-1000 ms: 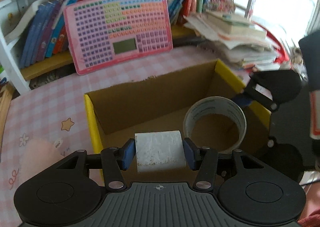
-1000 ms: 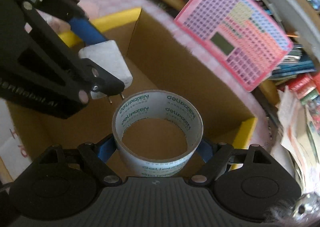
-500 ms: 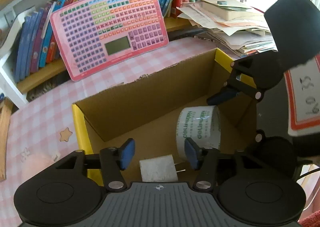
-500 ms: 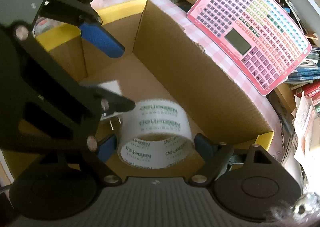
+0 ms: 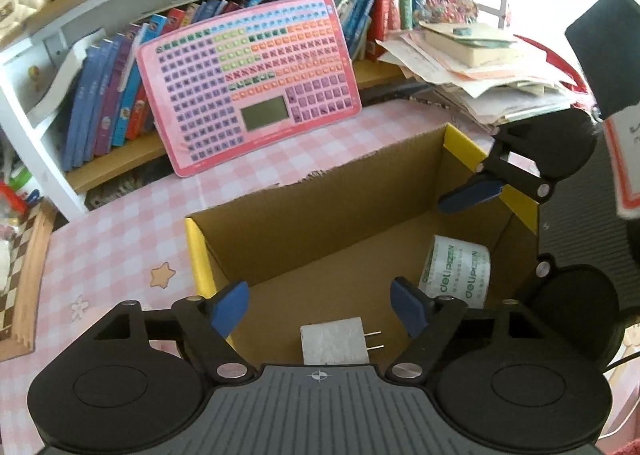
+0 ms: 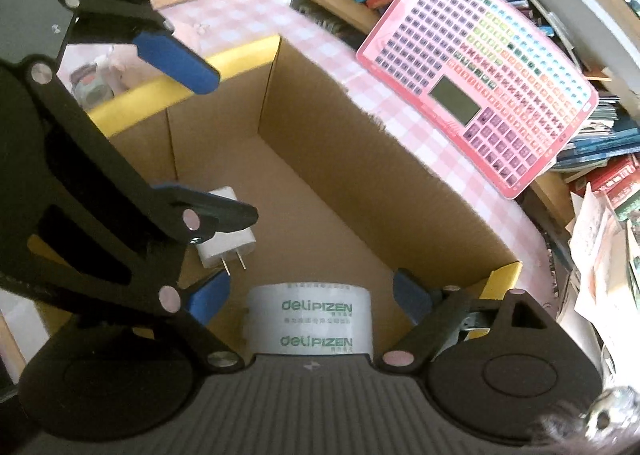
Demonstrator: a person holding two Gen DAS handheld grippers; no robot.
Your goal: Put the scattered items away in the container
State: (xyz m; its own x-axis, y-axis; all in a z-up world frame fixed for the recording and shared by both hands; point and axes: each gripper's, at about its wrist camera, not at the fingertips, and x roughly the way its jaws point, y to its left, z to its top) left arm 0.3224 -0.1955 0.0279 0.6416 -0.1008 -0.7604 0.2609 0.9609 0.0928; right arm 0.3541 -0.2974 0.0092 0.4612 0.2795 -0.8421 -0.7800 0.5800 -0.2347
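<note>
Left tool is spreading its jaws, gripping nothing; below it a white rectangular plug adapter lies in the yellow-edged cardboard box. Right tool, likewise widening and empty-handed, shows the green-lettered tape roll's print straight on.

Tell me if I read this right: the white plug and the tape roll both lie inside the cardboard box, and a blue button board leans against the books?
Nearly. The button board is pink, not blue, as the left wrist view shows. The white plug and the tape roll do lie inside the cardboard box, and the board does lean against the books.
</note>
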